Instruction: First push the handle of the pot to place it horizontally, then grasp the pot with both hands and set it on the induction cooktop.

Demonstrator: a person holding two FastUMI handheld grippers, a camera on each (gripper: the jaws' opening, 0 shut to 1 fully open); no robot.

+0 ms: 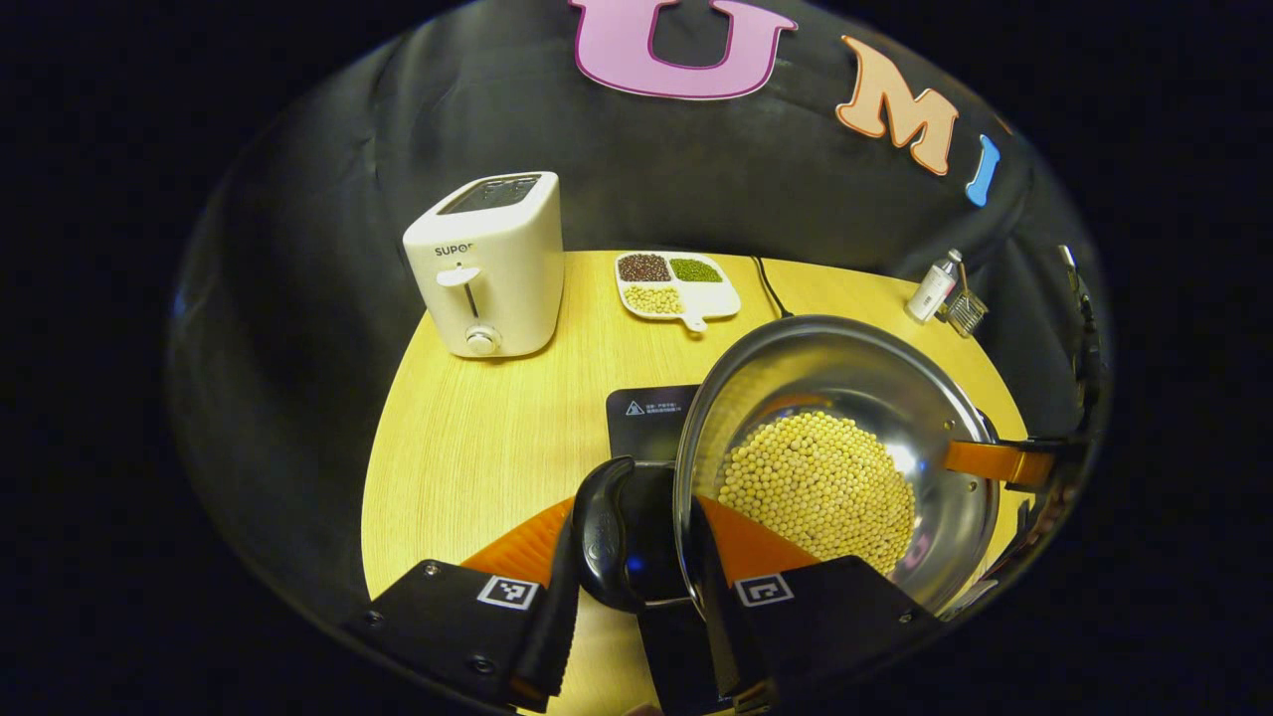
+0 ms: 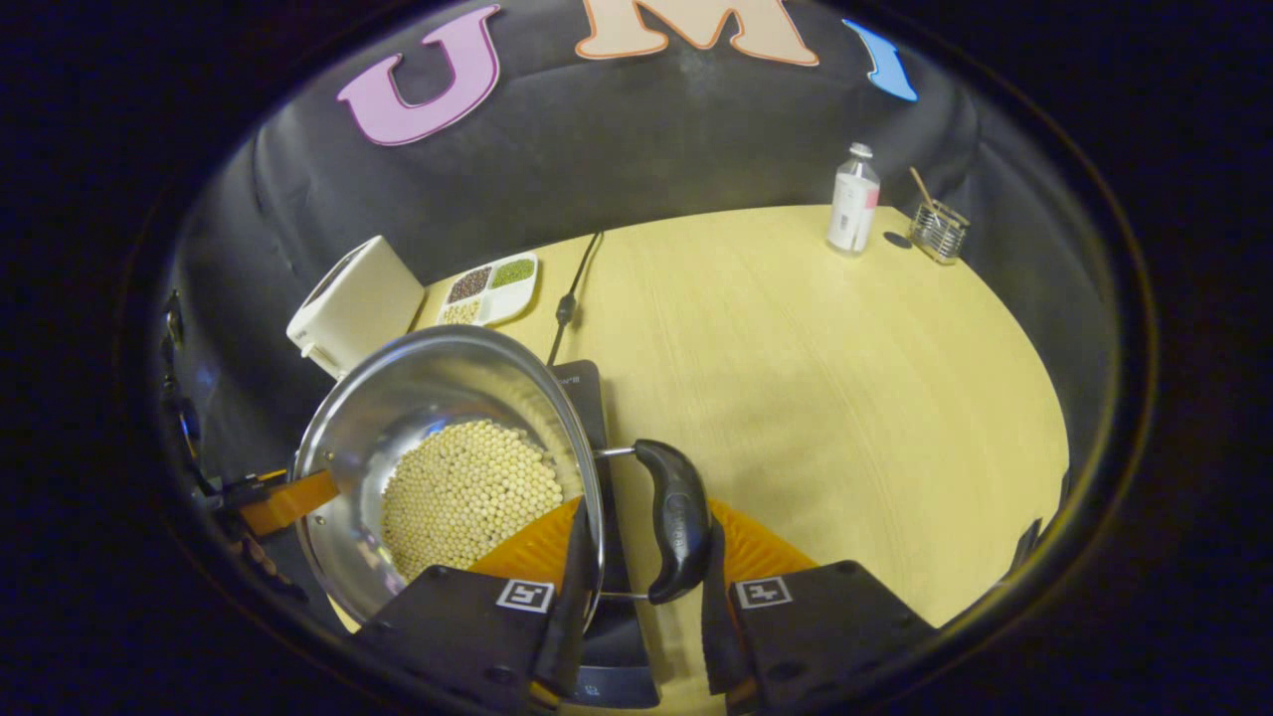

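Note:
A steel pot (image 1: 855, 378) with yellow beans (image 1: 816, 487) in it hangs over the black induction cooktop (image 1: 646, 413). My left gripper (image 1: 636, 557) is shut across its black side handle (image 1: 602, 537) and the rim. A finger (image 1: 1000, 461) of my right gripper shows at the pot's far side. In the right gripper view the pot (image 2: 438, 388) sits at the left above the cooktop (image 2: 587, 388). My right gripper (image 2: 646, 557) is shut across the other black handle (image 2: 676, 517) and the pot's wall. A finger (image 2: 288, 500) of my left gripper shows beyond the pot.
A white toaster (image 1: 487, 264) and a divided dish (image 1: 676, 283) of beans stand at the back of the wooden table (image 2: 845, 398). The cooktop's cable (image 2: 572, 288) runs to the wall. A small bottle (image 2: 853, 211) and a glass cup (image 2: 938, 231) stand at the far right.

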